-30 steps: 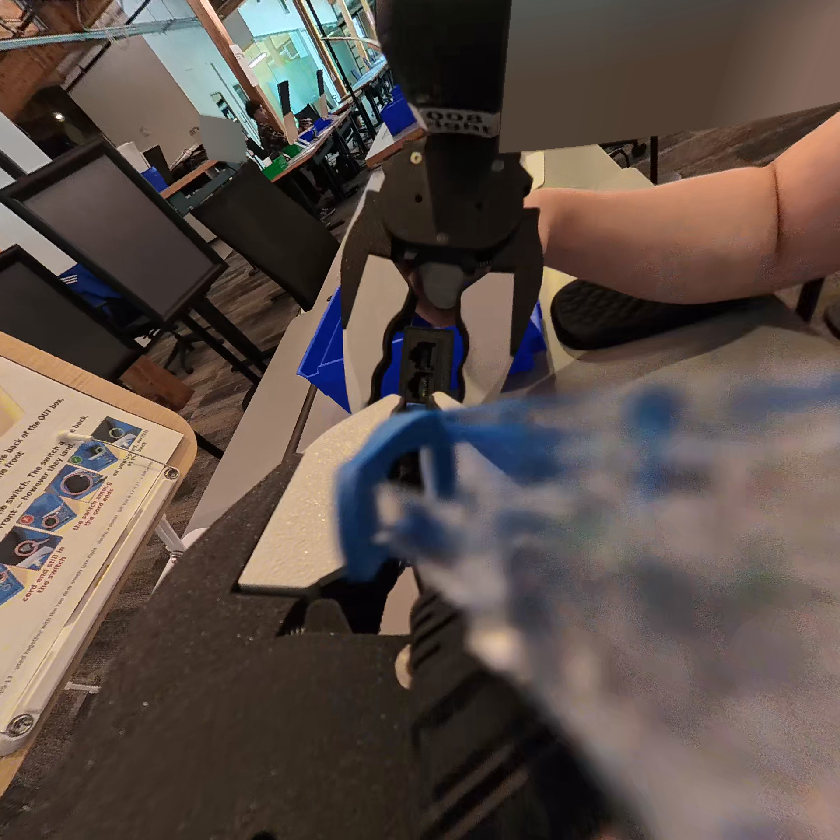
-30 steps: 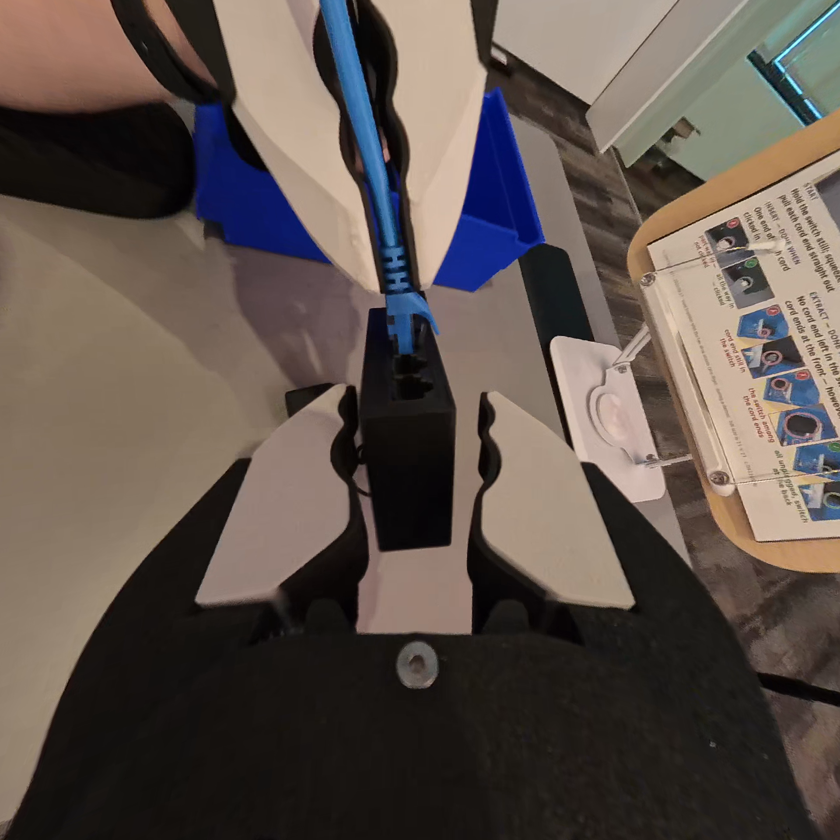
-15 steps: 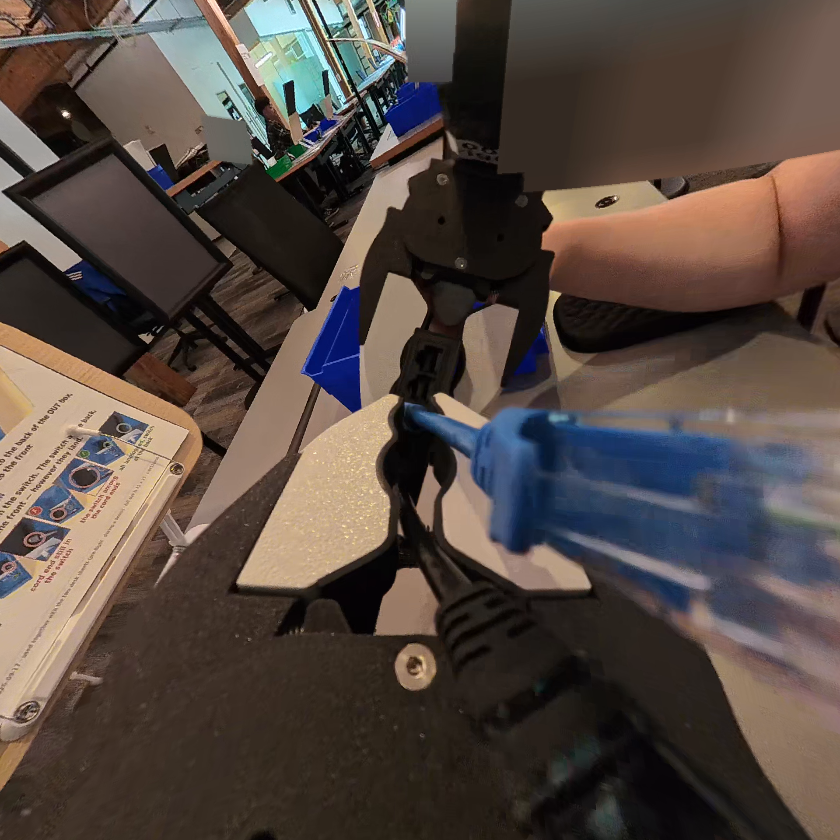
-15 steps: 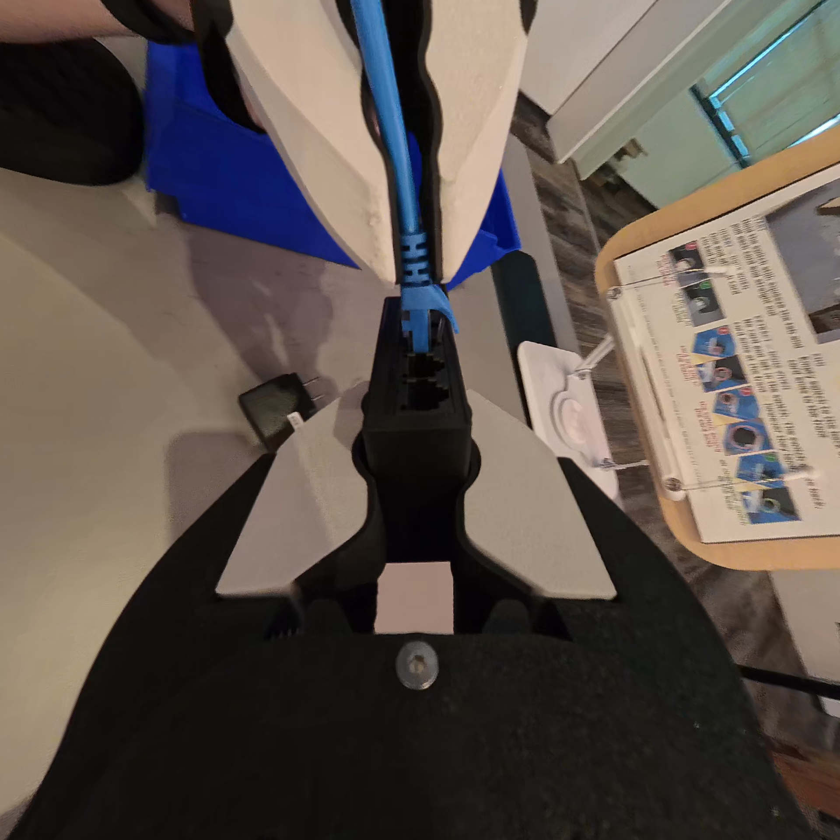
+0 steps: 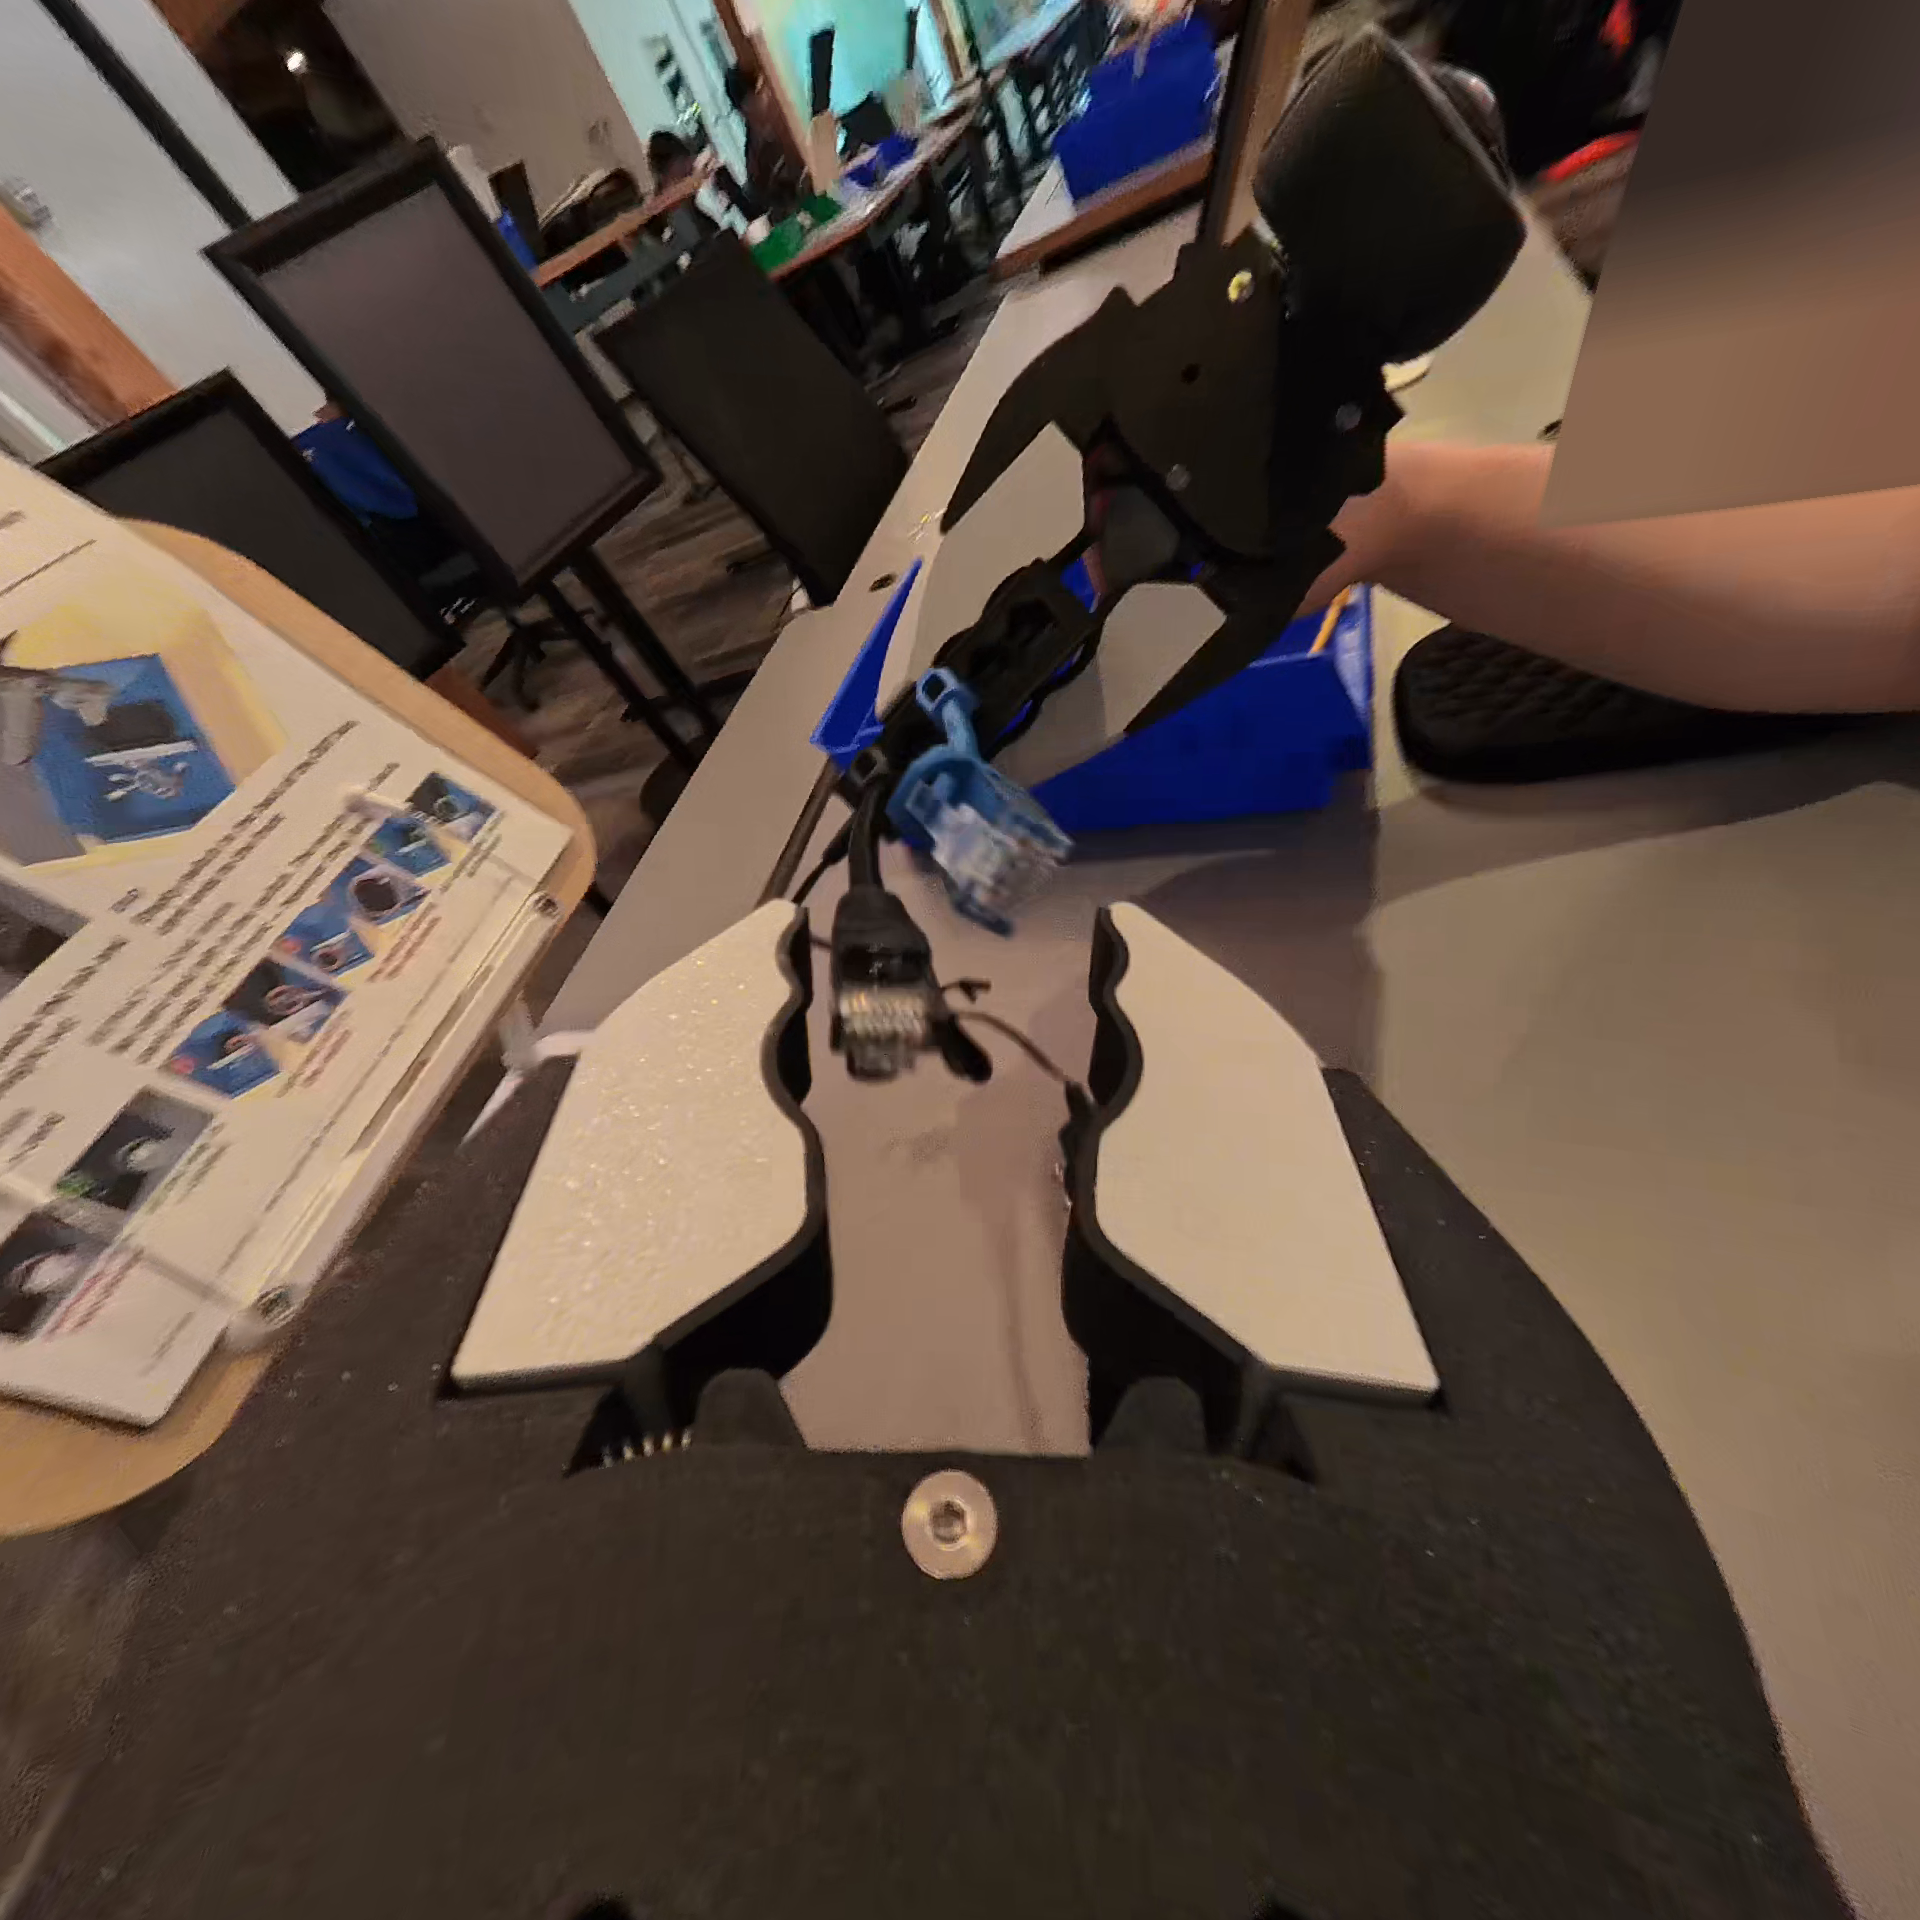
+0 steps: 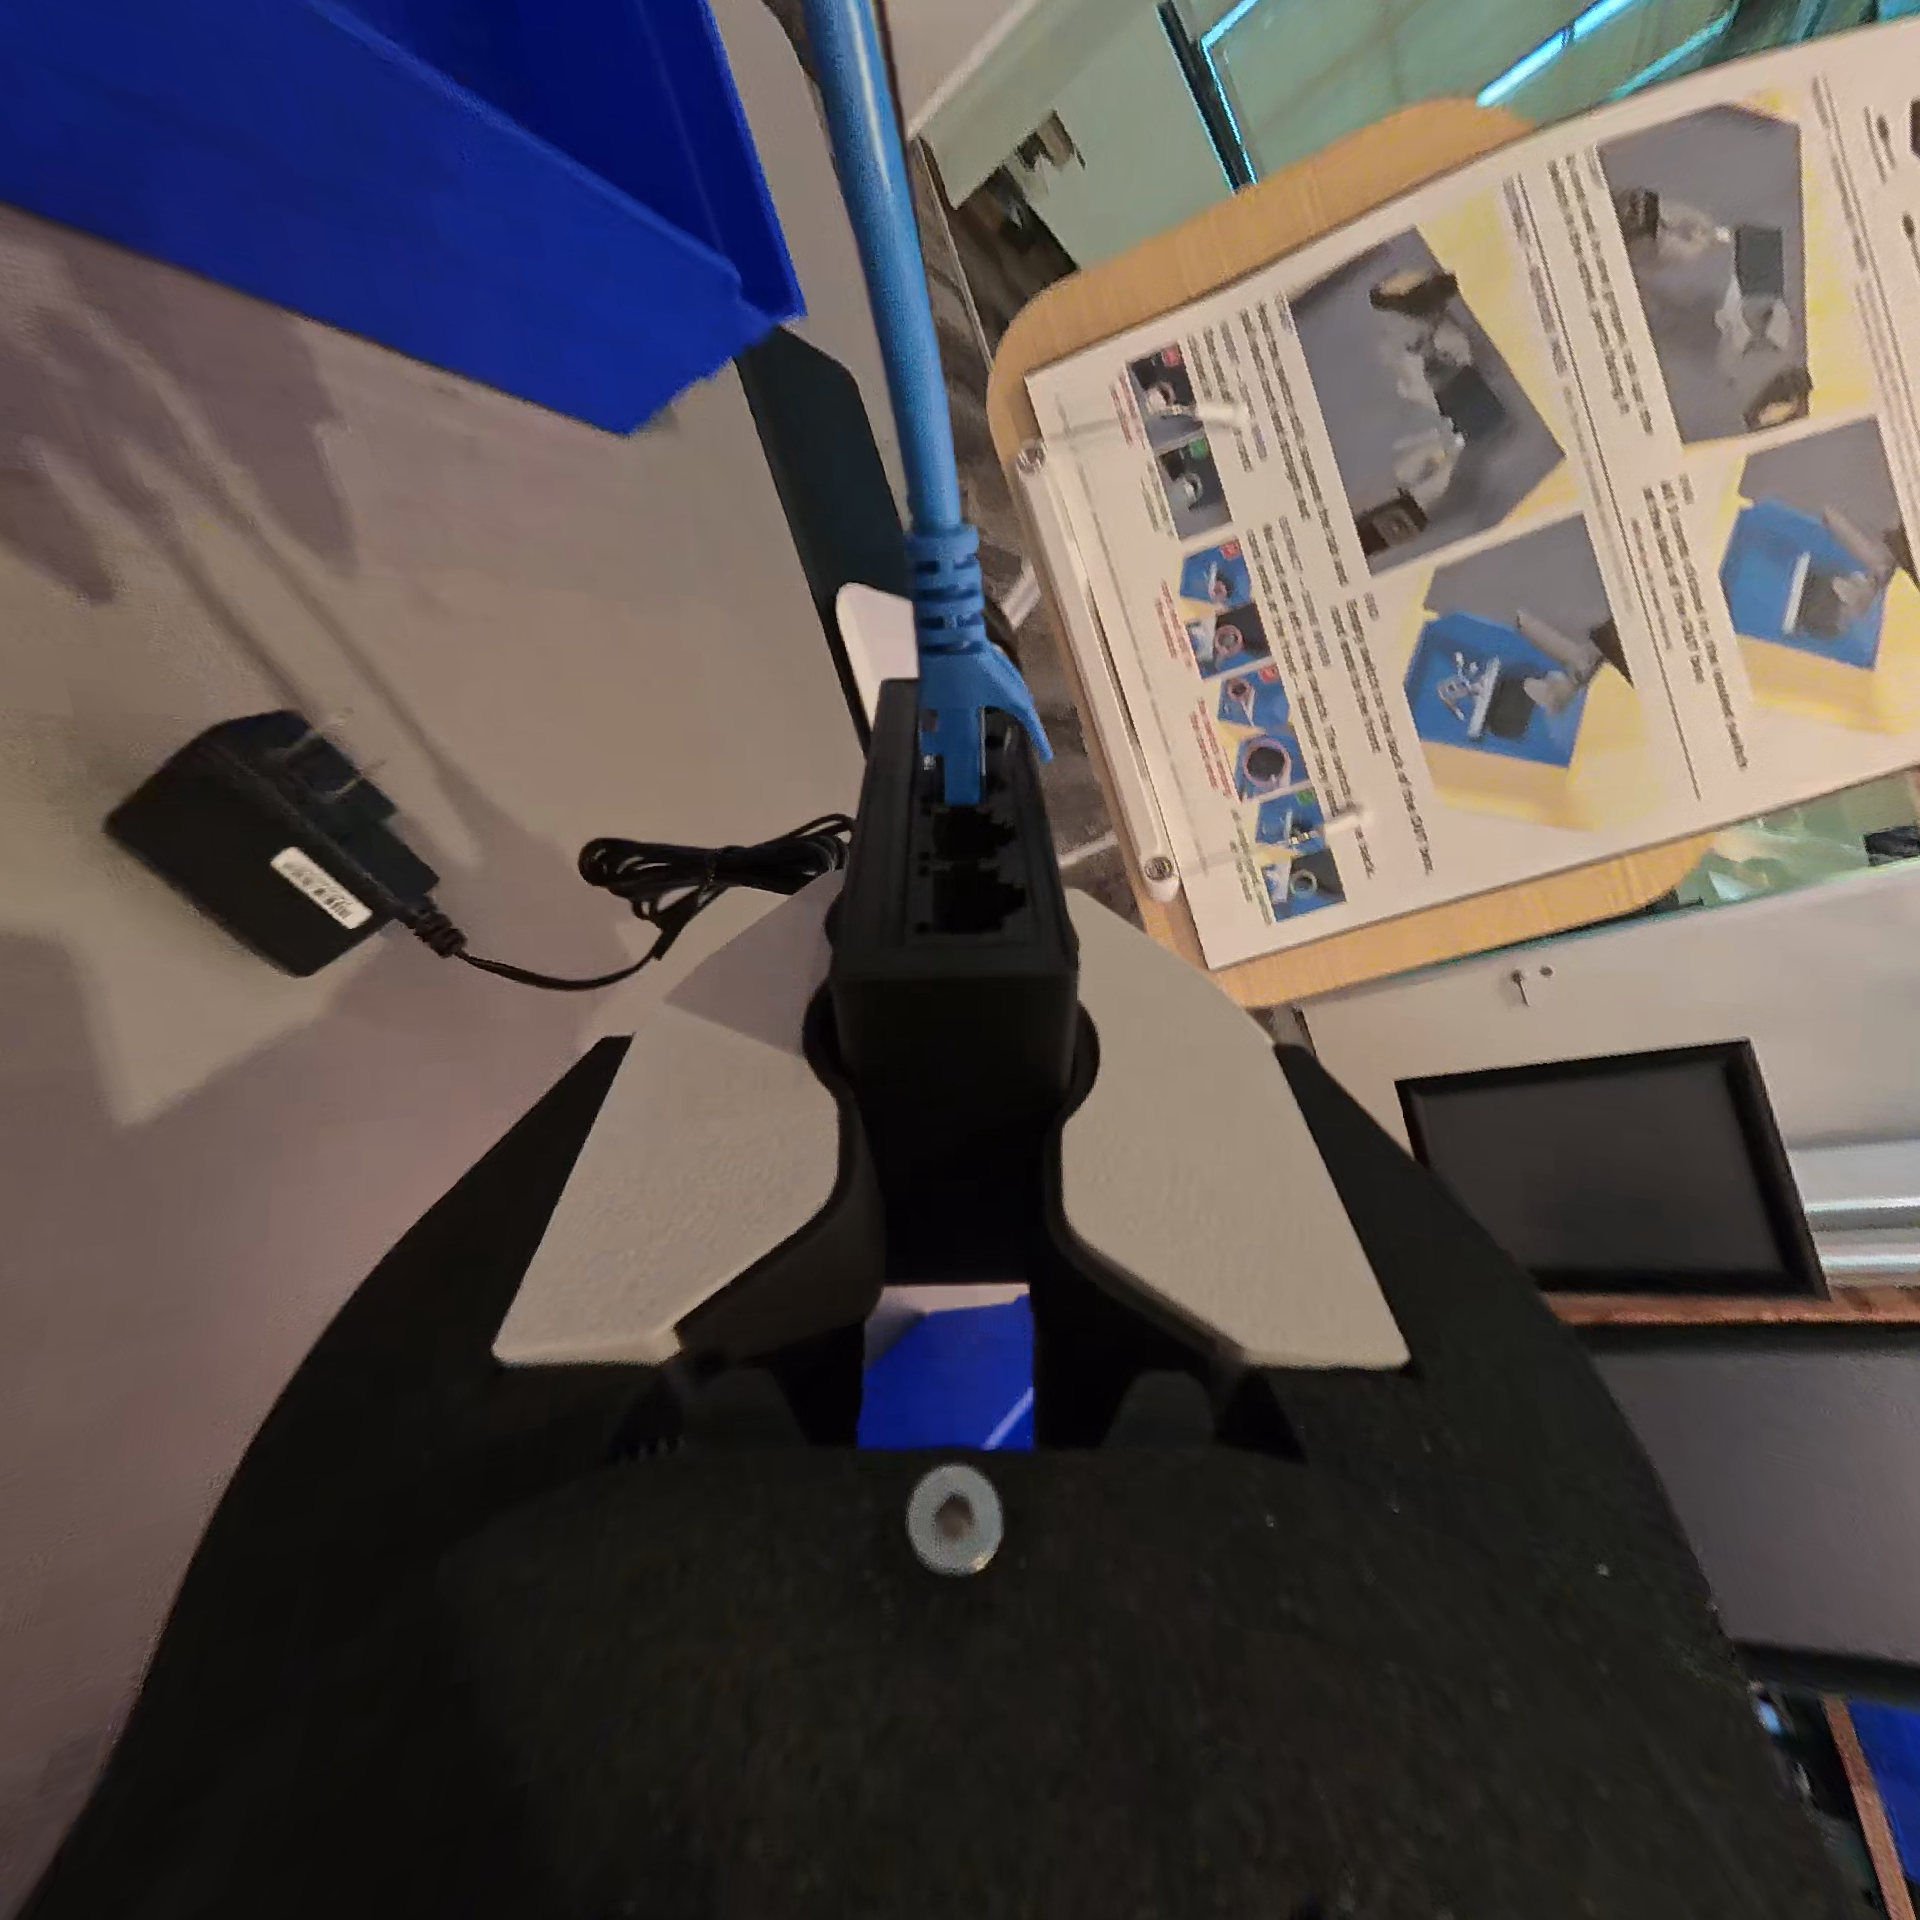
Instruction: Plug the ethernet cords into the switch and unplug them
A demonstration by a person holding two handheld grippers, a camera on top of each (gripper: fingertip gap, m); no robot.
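Jaws of the left gripper [image 5: 940,1023] stand wide apart over the grey table [image 5: 1558,1039] and grip nothing. A black ethernet plug with metal contacts [image 5: 876,997] hangs between the two white fingers [image 5: 665,1143], nearer the left-hand one, touching neither pad; its contact end faces the camera and its cord runs away toward the switch. A loose blue ethernet plug with a clear tip [image 5: 971,826] hangs just beyond the fingertips, slightly right of the black one.

The right gripper [image 6: 951,997] is clamped on the black rectangular switch [image 6: 951,935], one pad pressed to each side. The switch's long axis runs straight out along the fingers, with its port row facing up toward the camera. A blue ethernet cord [image 6: 914,416] is seated in the farthest port; the two nearer ports are empty.

Judgement: the left gripper is the free one and nearest both loose plugs. The black plug lies almost on the jaw axis, so closing on it needs only a small sideways correction. A blue plastic bin [image 6: 416,208] stands behind.
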